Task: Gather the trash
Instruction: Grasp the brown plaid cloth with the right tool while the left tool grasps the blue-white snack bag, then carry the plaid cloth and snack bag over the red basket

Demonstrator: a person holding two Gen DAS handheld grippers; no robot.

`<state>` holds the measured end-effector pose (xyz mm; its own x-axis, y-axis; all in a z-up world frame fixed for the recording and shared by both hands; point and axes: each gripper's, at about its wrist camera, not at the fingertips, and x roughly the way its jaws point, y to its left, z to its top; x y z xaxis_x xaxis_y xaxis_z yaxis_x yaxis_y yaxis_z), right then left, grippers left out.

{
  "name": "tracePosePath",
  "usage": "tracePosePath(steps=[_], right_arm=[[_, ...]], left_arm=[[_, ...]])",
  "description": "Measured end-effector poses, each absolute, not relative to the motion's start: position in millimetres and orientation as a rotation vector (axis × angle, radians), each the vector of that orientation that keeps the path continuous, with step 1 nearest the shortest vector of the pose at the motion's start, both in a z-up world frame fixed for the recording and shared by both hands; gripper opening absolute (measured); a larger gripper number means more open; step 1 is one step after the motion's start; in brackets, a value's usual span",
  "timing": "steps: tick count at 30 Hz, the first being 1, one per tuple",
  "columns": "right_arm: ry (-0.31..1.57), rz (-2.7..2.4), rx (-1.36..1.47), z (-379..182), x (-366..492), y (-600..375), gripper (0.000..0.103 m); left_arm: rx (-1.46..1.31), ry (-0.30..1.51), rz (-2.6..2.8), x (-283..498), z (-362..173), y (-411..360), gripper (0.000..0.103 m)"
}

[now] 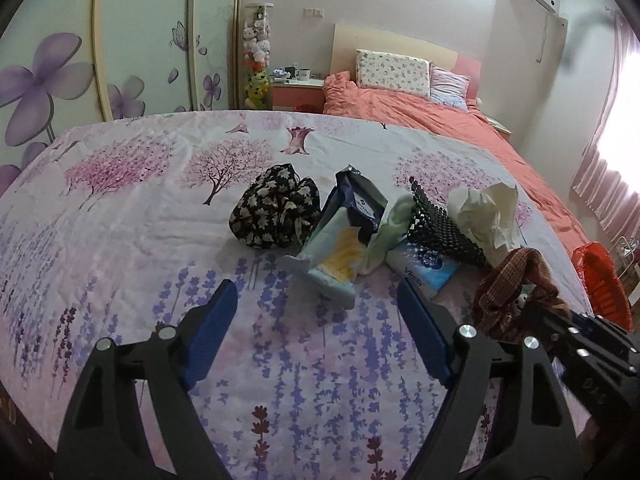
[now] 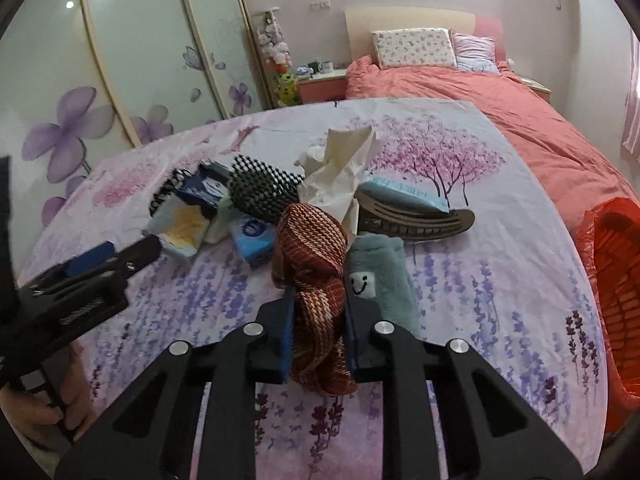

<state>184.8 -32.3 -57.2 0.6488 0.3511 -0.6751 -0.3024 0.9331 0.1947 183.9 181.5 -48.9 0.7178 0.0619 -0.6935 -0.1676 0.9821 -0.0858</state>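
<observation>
A pile of things lies on a floral cloth-covered table (image 1: 120, 240). My left gripper (image 1: 316, 292) is open and empty, just in front of a crumpled wipes packet (image 1: 340, 236). Beside it lie a blue tissue pack (image 1: 424, 268), black mesh (image 1: 436, 224) and crumpled white paper (image 1: 488, 212). My right gripper (image 2: 318, 300) is shut on a red-brown woven cloth (image 2: 312, 240), also showing in the left wrist view (image 1: 512, 284). The white paper (image 2: 340, 168) lies behind it.
A black floral cloth (image 1: 272, 208) lies left of the pile. A grey smiley sock (image 2: 376, 276) and a brown sandal (image 2: 416, 216) lie right of the woven cloth. A red bin (image 2: 616, 280) stands off the table's right edge. A bed (image 2: 520, 100) lies behind.
</observation>
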Motion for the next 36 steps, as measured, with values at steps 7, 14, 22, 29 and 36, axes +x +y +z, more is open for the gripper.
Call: tracePosePath(steps=[7,14,22,29,36], right_arm=[[0.698,0.363,0.129,-29.5,178.2,-50.5,0.018],[0.640,0.319,0.190,-13.2,176.4,-74.9,0.017],[0.602,0.253,0.228,-7.5,182.5,-101.7,0.017],[0.634,0.216,0.241,-22.6,186.3,-110.8,0.017],[0.647,0.205,0.242,-26.9,185.0,-115.2,0.017]], left_arm=[[-0.155,0.779,0.119,199.5,-57.6,185.8,0.079],[-0.134,0.813,0.133,220.6,-66.5,180.9,0.079],[-0.140,0.832,0.113,232.8,-71.0,184.0,0.063],[-0.151,0.853,0.072,245.7,-78.6,186.0,0.046],[-0.198,0.863,0.062,251.4,-83.3,187.3,0.043]])
